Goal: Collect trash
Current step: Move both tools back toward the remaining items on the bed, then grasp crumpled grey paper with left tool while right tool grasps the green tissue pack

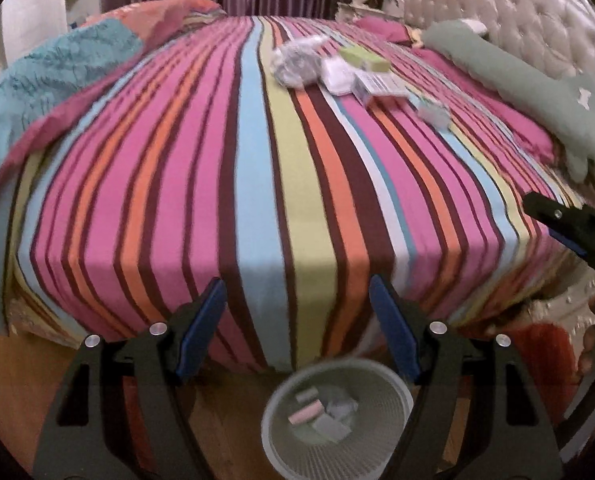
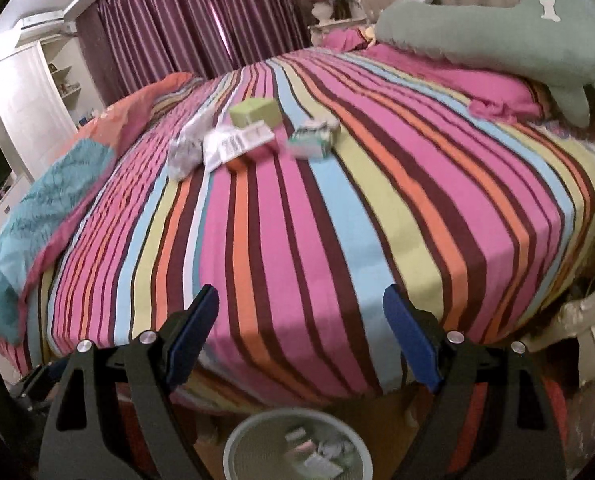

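Striped bed with trash near its head end, bin at its foot.

The bed (image 1: 225,168) wears a striped sheet; purple curtains (image 2: 185,20) and a tufted headboard (image 1: 517,12) stand behind. 1 cluster of trash (image 2: 241,136), boxes and crumpled wrappers, lies toward the head end. The wastebasket (image 1: 393,432) sits on the floor below the foot edge, scraps inside. Left gripper (image 1: 297,304) and right gripper (image 2: 301,312) both gape, holding nothing.

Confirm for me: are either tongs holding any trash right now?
No. Left tongs and right tongs are both open and empty.
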{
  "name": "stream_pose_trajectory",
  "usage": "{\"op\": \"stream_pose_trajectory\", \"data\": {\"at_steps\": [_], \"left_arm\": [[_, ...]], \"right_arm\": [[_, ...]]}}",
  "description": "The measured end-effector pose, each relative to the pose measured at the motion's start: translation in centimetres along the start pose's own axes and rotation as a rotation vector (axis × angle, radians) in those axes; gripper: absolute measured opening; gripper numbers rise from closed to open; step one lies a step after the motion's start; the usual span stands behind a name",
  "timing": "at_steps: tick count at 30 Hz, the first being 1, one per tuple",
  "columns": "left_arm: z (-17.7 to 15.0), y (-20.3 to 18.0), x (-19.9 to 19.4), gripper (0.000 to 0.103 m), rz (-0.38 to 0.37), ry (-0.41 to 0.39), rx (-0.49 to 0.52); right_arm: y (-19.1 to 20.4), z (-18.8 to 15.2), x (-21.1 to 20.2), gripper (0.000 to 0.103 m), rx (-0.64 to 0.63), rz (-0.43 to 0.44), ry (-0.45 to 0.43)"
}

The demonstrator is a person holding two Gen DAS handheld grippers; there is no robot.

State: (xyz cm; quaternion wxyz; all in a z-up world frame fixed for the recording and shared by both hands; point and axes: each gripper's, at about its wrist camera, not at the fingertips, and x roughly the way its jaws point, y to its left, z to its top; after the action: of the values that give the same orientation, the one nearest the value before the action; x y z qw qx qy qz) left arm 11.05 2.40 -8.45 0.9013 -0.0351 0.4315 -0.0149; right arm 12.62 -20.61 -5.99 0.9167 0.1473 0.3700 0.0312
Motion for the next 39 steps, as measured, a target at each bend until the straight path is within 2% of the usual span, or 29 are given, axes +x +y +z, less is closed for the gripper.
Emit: {"op": "stream_pose_trajectory", "data": {"at_steps": [6, 12, 22, 39], "left_arm": [[4.8, 1.7, 1.3, 0.073, 0.02, -0.047, -0.027], [8.7, 2.6, 3.9, 0.073, 0.003, -0.05, -0.016], [15.4, 1.8, 9.1, 0.073, -0.051, -0.053, 0.032], [23.0, 1.1, 16.5, 0.073, -0.081, -0.029, 0.112]], "right_arm": [[-0.4, 3.4, 0.9, 0.08, -0.015, -0.006, -0.028], [0.1, 5.8, 3.4, 0.08, -0.034, -0.014, -0.022], [0.4, 8.9, 8.1, 0.08, -0.08, -0.053, 0.015], [0.5, 12.2, 14.9, 0.08, -0.112, -0.117, 0.066]]}}
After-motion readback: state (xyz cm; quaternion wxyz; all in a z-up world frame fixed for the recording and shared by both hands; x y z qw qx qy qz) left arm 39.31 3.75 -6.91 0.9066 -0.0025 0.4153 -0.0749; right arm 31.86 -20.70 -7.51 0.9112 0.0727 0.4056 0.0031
